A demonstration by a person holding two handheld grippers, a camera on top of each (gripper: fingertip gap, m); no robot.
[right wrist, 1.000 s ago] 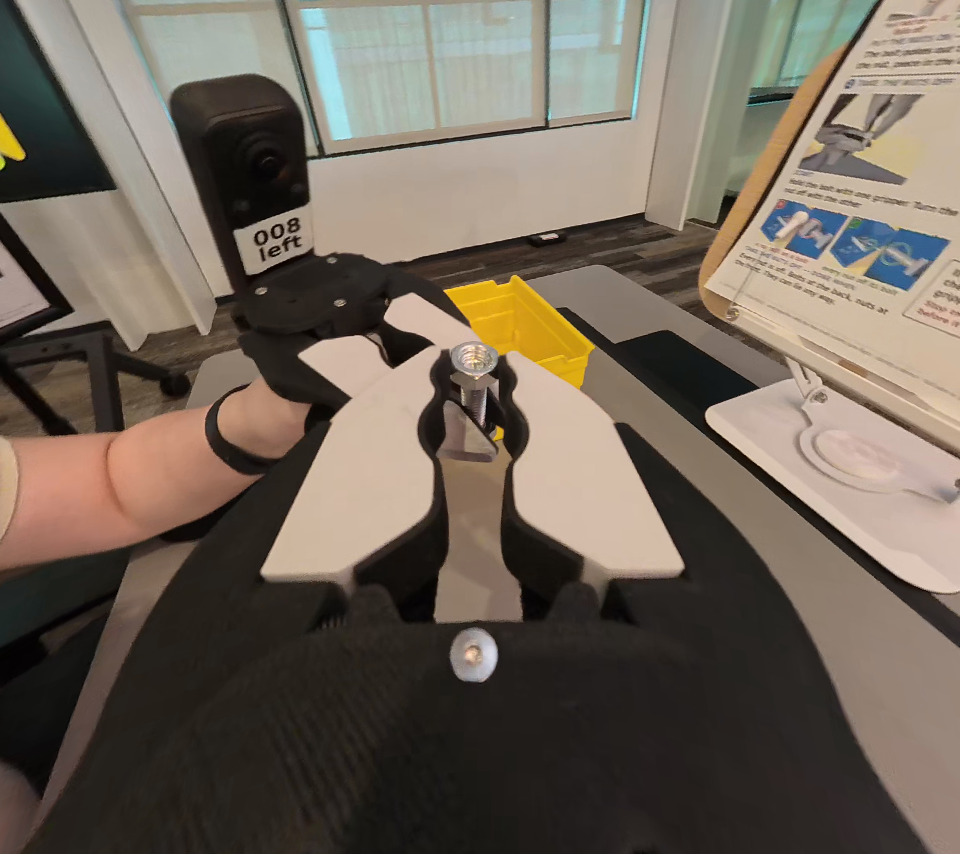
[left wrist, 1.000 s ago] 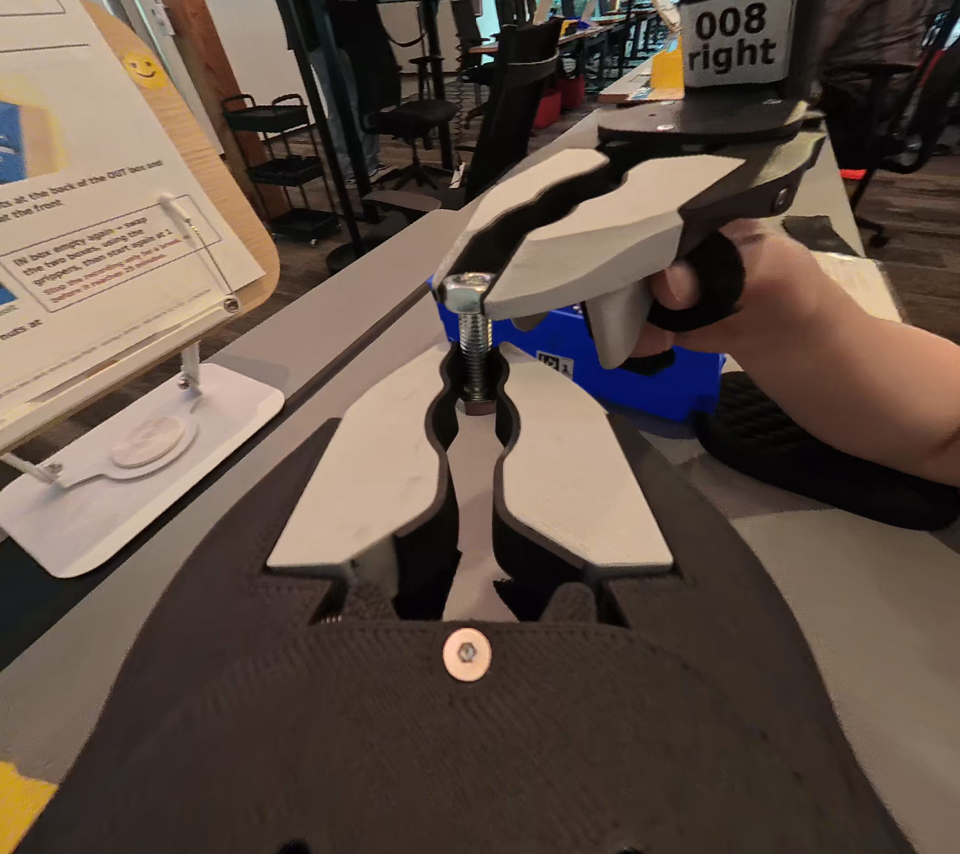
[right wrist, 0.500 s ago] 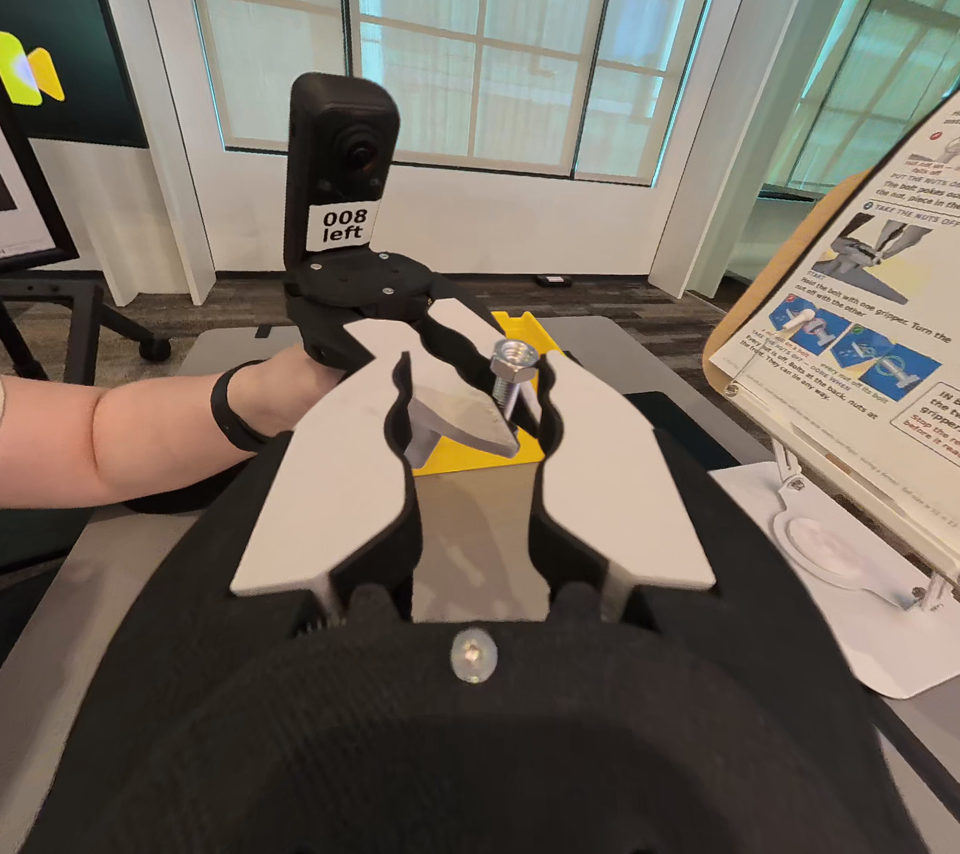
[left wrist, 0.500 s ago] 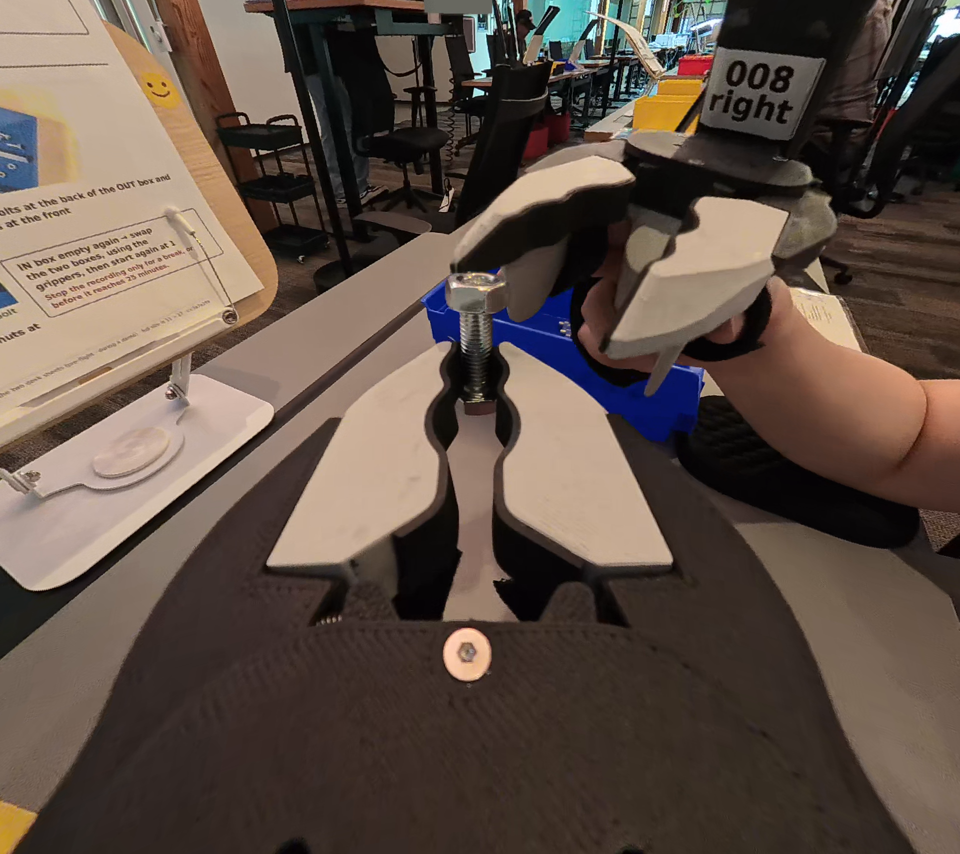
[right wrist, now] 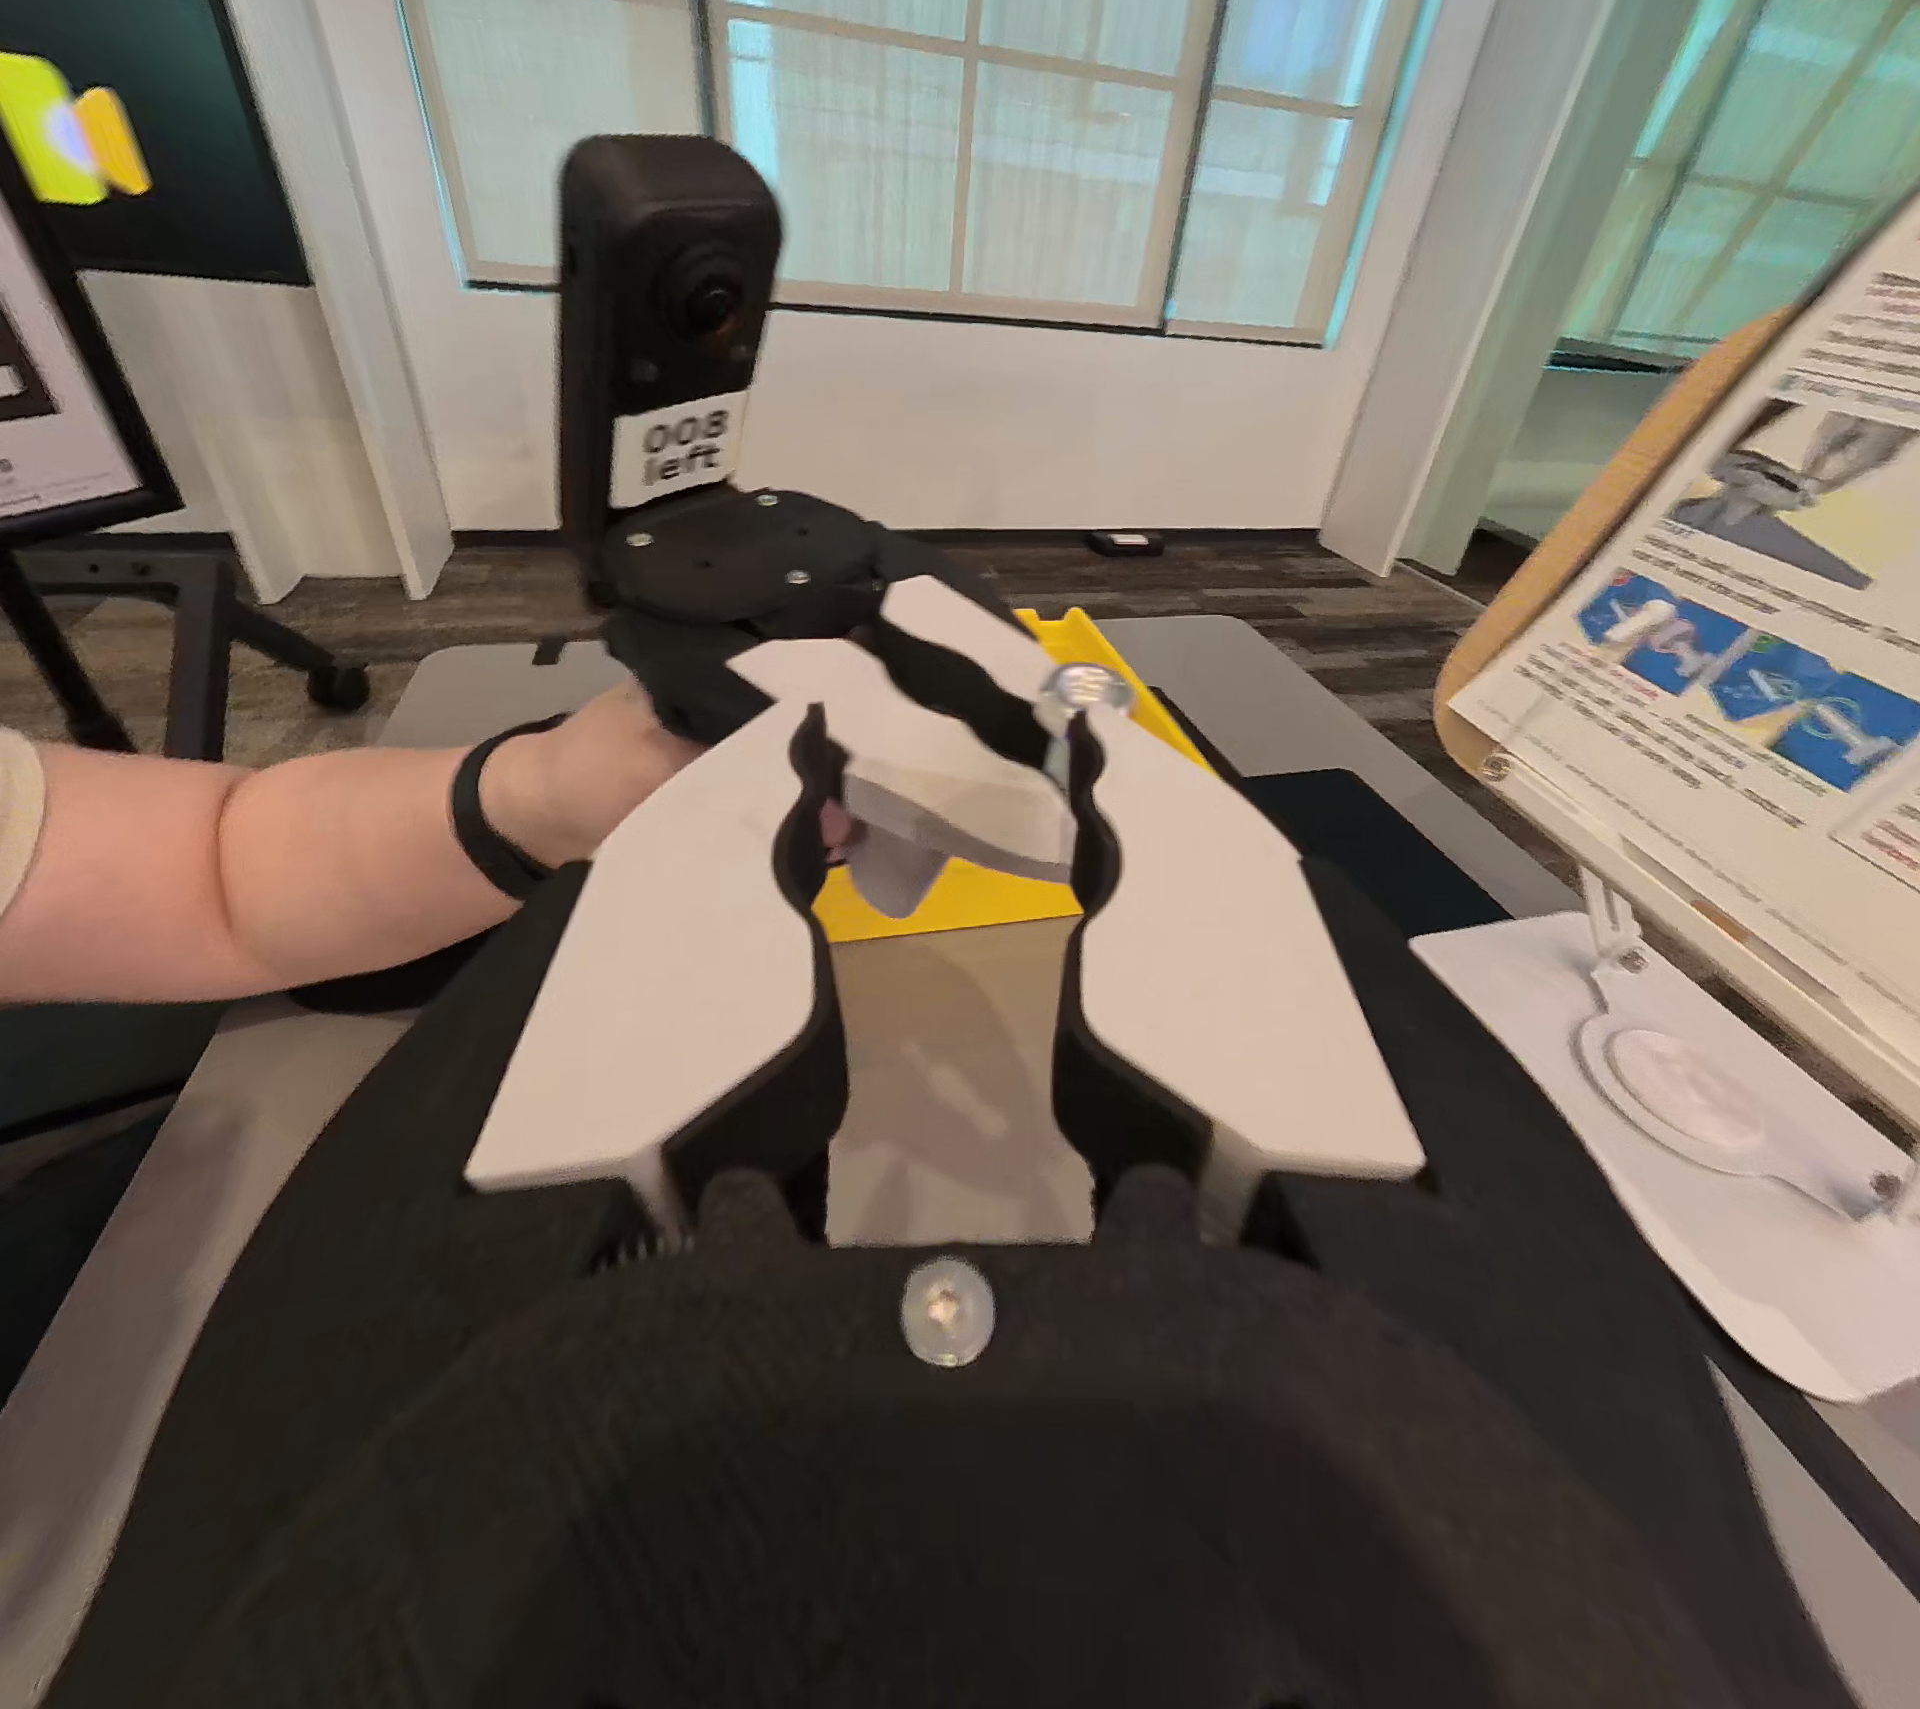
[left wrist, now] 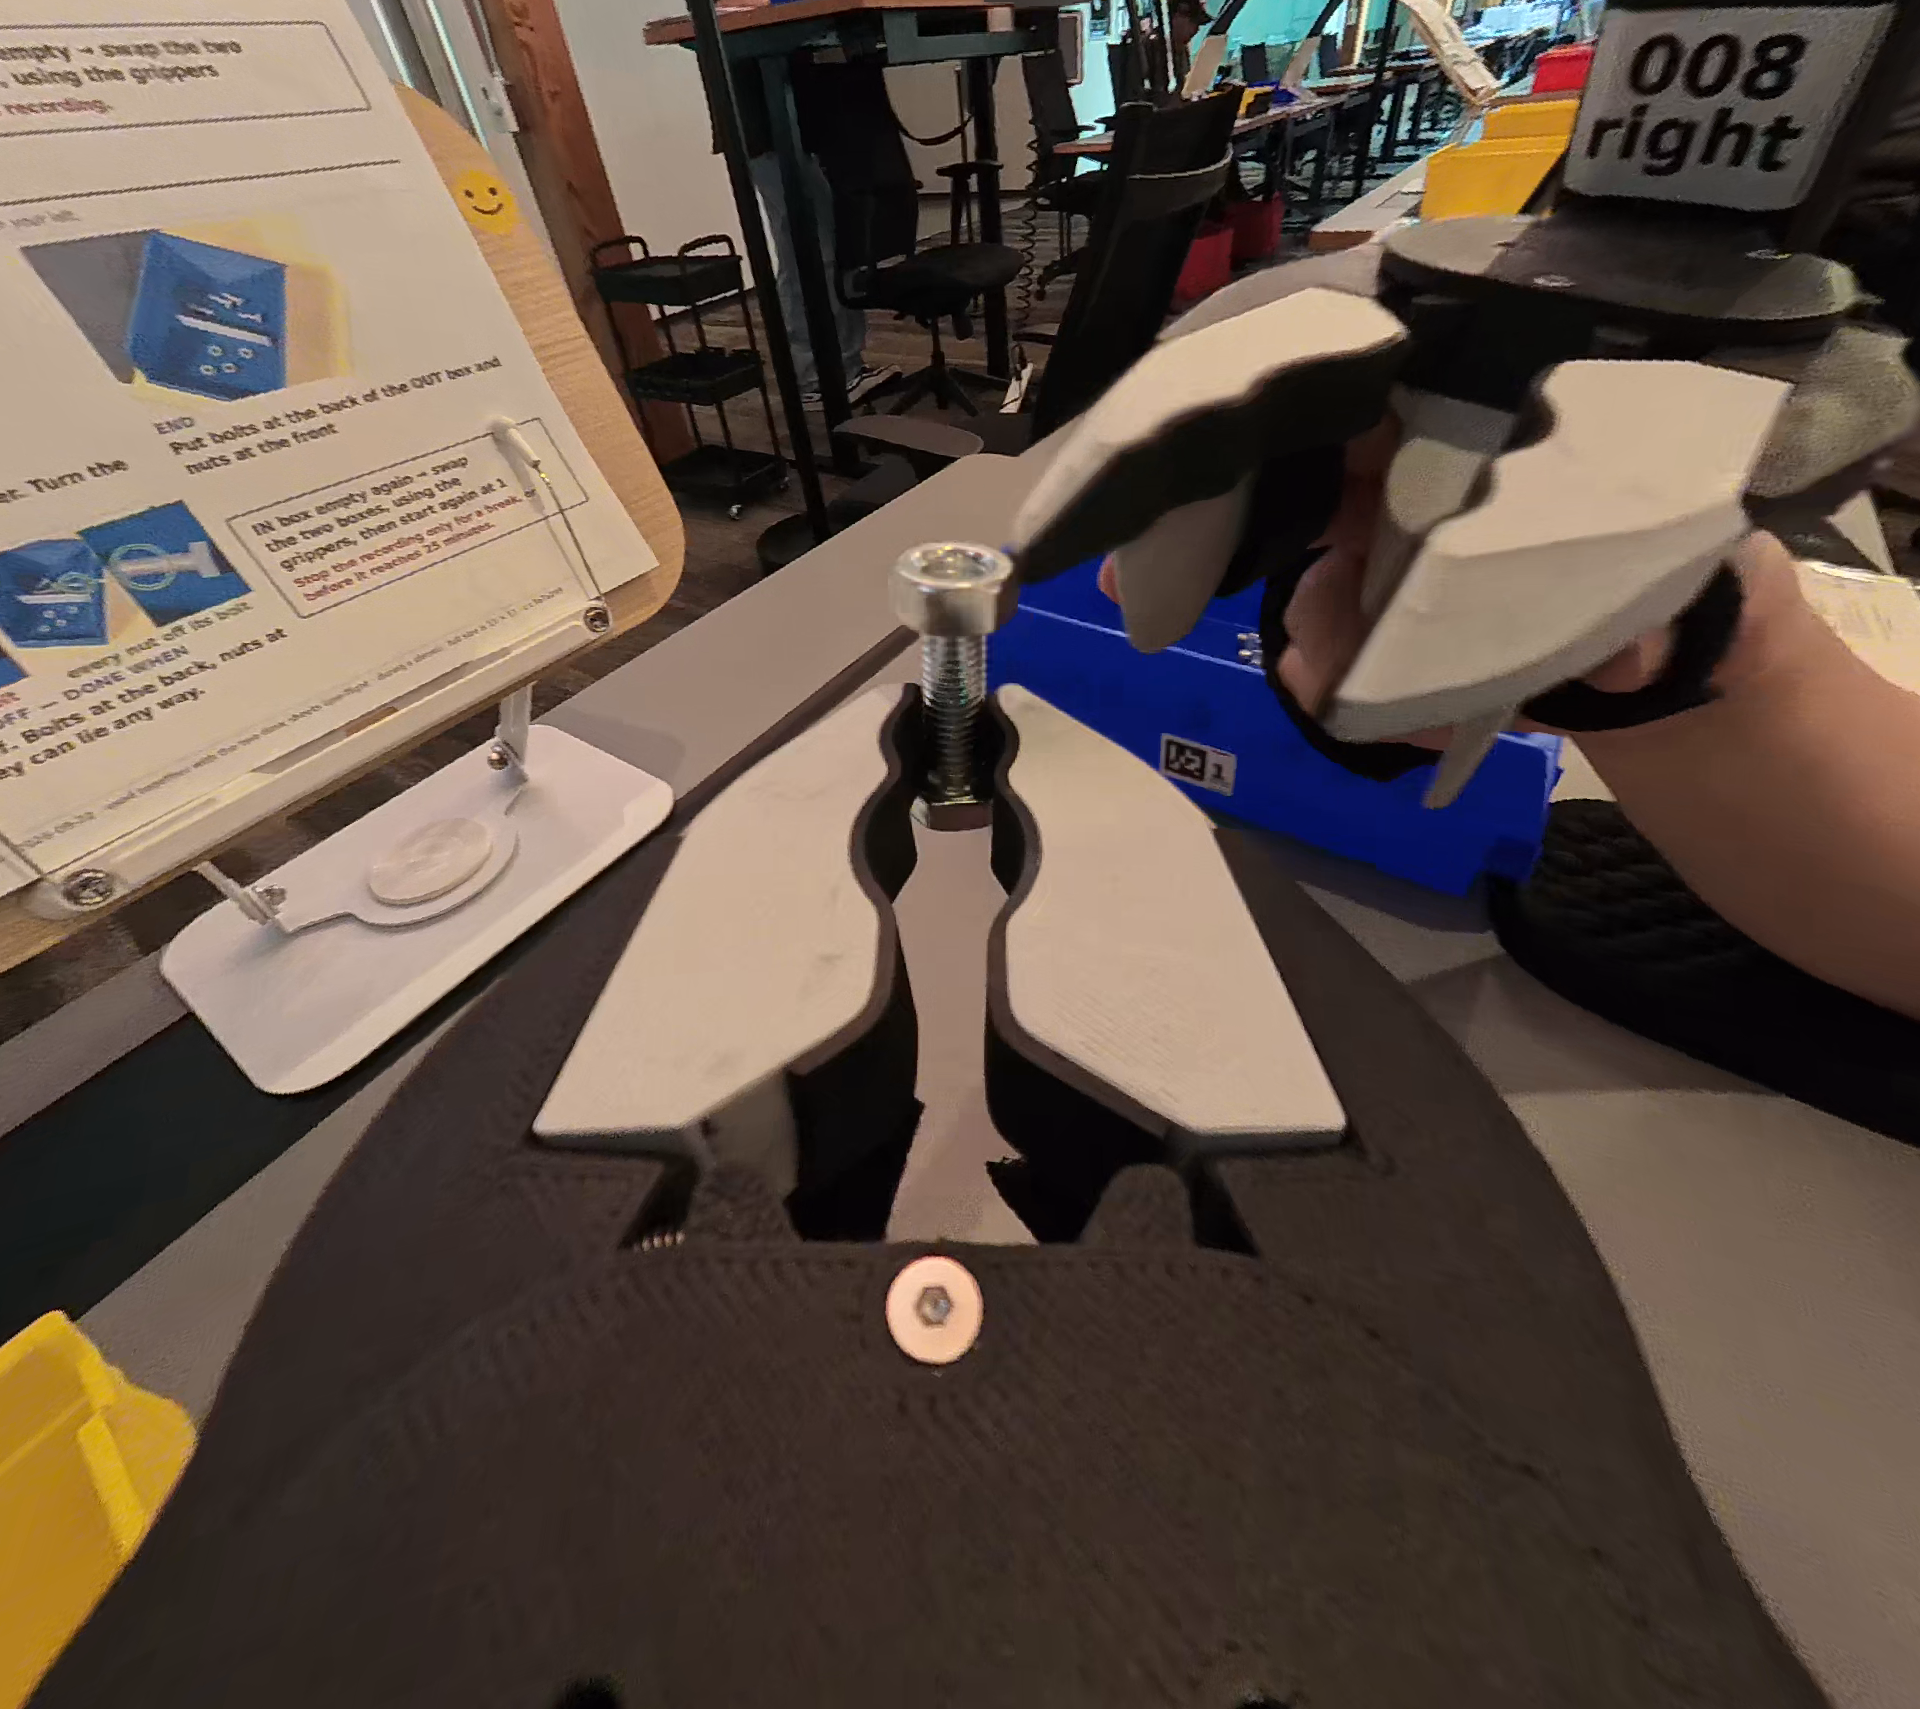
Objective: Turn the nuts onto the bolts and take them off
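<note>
Right now my left gripper (left wrist: 951, 755) is squeezed shut on the bolt (left wrist: 951, 672), pinching it low down on the screw part. A dark nut (left wrist: 945, 812) sits at the bottom end, just at my fingertips, though I cannot tell how far on it is. I hold the bolt up in the air over the grey table (left wrist: 748, 620), in front of the blue box (left wrist: 1299, 786).

The bolt stands almost straight up. Its round head (left wrist: 953, 584) is on top and its long way runs up and down. In the right wrist view it leans a little to one side.

My right gripper (left wrist: 1236, 631) is wide open and holds nothing. It hangs just beside the bolt head, a bit to the right.

I think the bolt is hard, shiny metal. It will not bend or break, but it looks smooth and could slip or spin. So I should hold tight on the bumpy screw part with the left, and grab the head or the flat sides of the nut with the right.
</note>
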